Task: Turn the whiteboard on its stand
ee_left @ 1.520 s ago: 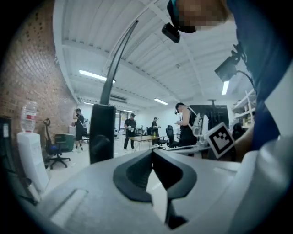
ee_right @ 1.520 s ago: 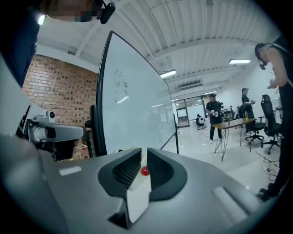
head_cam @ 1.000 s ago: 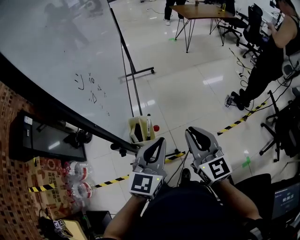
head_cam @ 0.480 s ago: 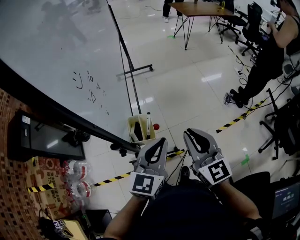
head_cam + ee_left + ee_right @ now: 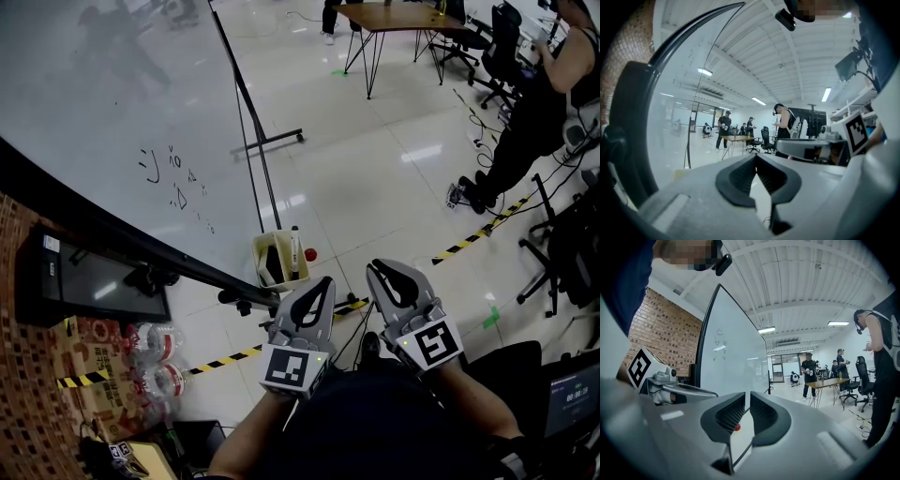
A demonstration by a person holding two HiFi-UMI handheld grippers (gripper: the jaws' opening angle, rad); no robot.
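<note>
The big whiteboard (image 5: 103, 94) fills the upper left of the head view, with a few small marks on it. Its dark frame edge (image 5: 141, 239) runs down towards my grippers, and a castored stand foot (image 5: 272, 142) shows behind it. A pale pen tray (image 5: 278, 260) hangs at the frame's lower end. My left gripper (image 5: 324, 281) is shut and empty, just right of that end and apart from it. My right gripper (image 5: 382, 268) sits beside it, also shut on nothing. The left gripper (image 5: 756, 157) has the whiteboard (image 5: 679, 117) at its left. Ahead of the right gripper (image 5: 747, 395) is the whiteboard (image 5: 733, 357).
A person in black (image 5: 536, 112) stands at the right, near office chairs (image 5: 502, 47) and a wooden table (image 5: 403, 19). Yellow-black tape (image 5: 469, 248) crosses the glossy floor. A dark screen (image 5: 94, 281) and packed water bottles (image 5: 155, 352) lie at the lower left.
Both grippers keep their places and stay shut. The view has drifted a little, so the whiteboard and tray sit slightly further left and up in the picture.
</note>
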